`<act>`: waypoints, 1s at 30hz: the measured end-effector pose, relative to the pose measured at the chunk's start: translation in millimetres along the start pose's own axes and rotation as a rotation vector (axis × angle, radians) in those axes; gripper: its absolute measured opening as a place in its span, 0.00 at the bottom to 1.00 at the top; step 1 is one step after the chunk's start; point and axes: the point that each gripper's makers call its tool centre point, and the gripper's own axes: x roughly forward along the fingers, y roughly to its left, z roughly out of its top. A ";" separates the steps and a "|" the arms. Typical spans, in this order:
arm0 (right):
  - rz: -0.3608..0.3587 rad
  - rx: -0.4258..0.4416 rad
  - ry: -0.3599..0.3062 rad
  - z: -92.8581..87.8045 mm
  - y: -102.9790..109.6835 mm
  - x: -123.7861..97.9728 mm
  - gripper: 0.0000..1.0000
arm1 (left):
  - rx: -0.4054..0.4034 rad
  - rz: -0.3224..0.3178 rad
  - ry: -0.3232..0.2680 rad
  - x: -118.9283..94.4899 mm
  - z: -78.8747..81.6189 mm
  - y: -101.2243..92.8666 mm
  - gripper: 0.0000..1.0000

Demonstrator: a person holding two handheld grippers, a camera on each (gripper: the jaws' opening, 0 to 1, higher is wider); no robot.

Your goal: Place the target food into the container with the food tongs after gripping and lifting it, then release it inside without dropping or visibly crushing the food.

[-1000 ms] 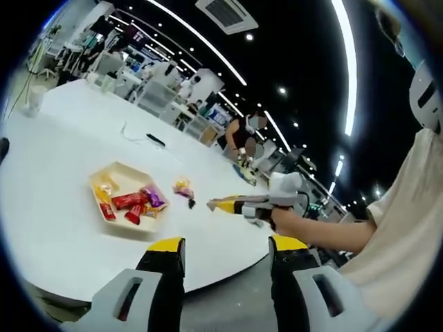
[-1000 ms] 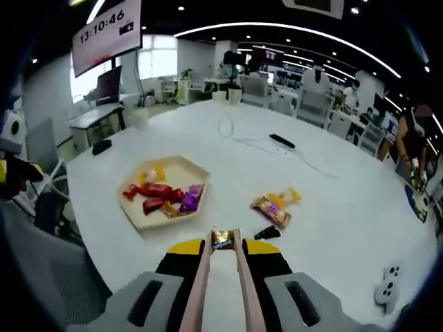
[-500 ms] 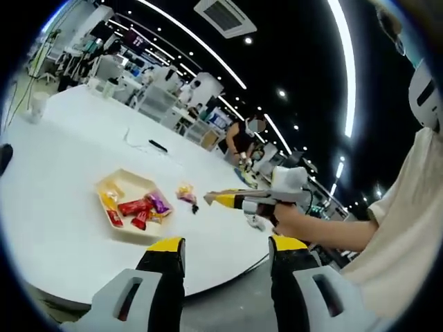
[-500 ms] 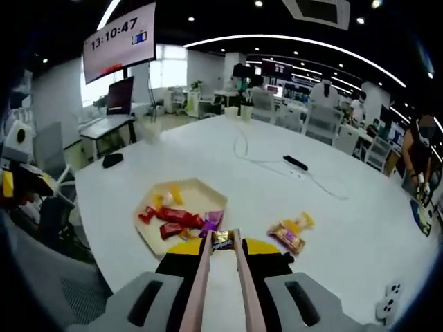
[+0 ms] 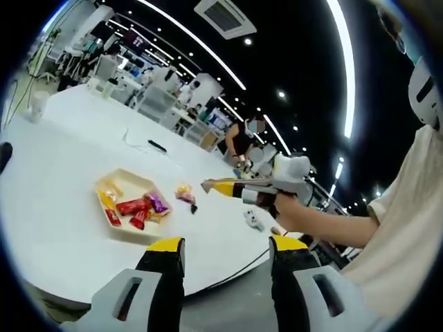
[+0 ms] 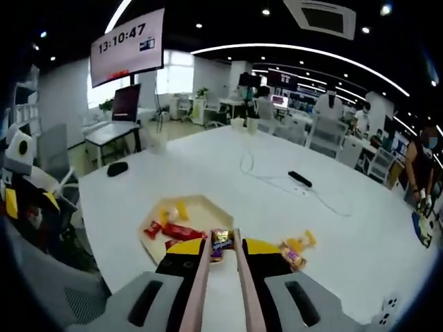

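My right gripper [image 6: 222,250] is shut on a pair of pink food tongs [image 6: 201,283]. The tongs pinch a small gold-and-purple wrapped candy [image 6: 222,241] at their tips, held in the air over the near edge of the beige hexagonal tray [image 6: 197,207]. Red [image 6: 173,230] and yellow [image 6: 172,209] wrapped candies lie in that tray. In the left gripper view the tray [image 5: 122,184] sits left of centre, and the right gripper [image 5: 239,189] hovers above the table to its right. My left gripper [image 5: 227,246] is open and holds nothing, back from the table edge.
A yellow-and-purple snack packet [image 6: 296,252] [image 5: 183,194] lies on the white table right of the tray. A black remote [image 6: 300,178] and a cable [image 6: 255,164] lie farther back, a black mouse [image 6: 117,168] at the left. A small white object [image 5: 251,219] rests near the table edge.
My right gripper has risen with the tongs and candy and come over the tray's near edge. The left gripper has stayed open and almost still.
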 end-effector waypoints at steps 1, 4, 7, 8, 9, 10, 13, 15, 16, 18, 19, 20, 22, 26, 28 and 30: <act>0.004 -0.002 -0.003 1.9 1.5 1.0 0.20 | 0.000 0.001 -0.001 -0.8 0.2 0.5 0.48; 0.016 -0.012 -0.011 8.9 6.9 5.3 0.20 | -0.005 0.008 -0.010 -4.5 0.4 3.2 0.48; 0.027 -0.020 -0.019 15.8 12.5 9.2 0.20 | -0.010 0.014 -0.014 -6.5 -0.5 4.8 0.48; 0.029 -0.022 -0.020 16.7 13.2 9.8 0.20 | -0.012 0.015 -0.016 -7.0 -1.0 5.7 0.48; 0.031 -0.027 -0.025 19.7 15.4 10.8 0.20 | -0.013 0.015 -0.016 -7.1 -1.2 5.9 0.47; 0.029 -0.036 -0.034 23.7 16.7 11.5 0.20 | -0.015 0.016 -0.017 -7.2 -1.6 6.1 0.47; 0.029 -0.050 -0.048 31.9 20.0 11.9 0.20 | -0.020 0.017 -0.020 -6.8 -2.6 6.1 0.47; 0.035 -0.057 -0.059 38.1 23.1 13.1 0.20 | -0.024 0.017 -0.024 -6.9 -2.4 5.8 0.47; 0.038 -0.061 -0.062 40.1 24.4 13.9 0.20 | -0.025 0.017 -0.024 -6.9 -2.5 5.9 0.47; 0.044 -0.065 -0.070 44.4 26.8 16.0 0.20 | -0.028 0.019 -0.027 -7.9 -2.9 6.6 0.47; 0.048 -0.066 -0.072 46.0 28.1 17.7 0.20 | -0.029 0.021 -0.028 -8.5 -3.0 7.1 0.47; 0.052 -0.070 -0.074 47.4 29.5 19.4 0.20 | -0.032 0.023 -0.030 -9.4 -3.2 8.6 0.47; 0.055 -0.073 -0.075 49.1 31.2 21.5 0.20 | -0.035 0.026 -0.033 -10.8 -3.3 10.0 0.47; 0.047 -0.083 -0.087 56.3 34.1 22.6 0.20 | -0.041 0.032 -0.034 -13.1 -4.0 12.5 0.47; 0.054 -0.090 -0.092 60.1 37.0 23.4 0.20 | -0.047 0.035 -0.038 -13.9 -4.5 14.7 0.47; 0.060 -0.098 -0.096 63.4 39.0 24.7 0.20 | -0.048 0.038 -0.038 -14.0 -5.1 16.4 0.47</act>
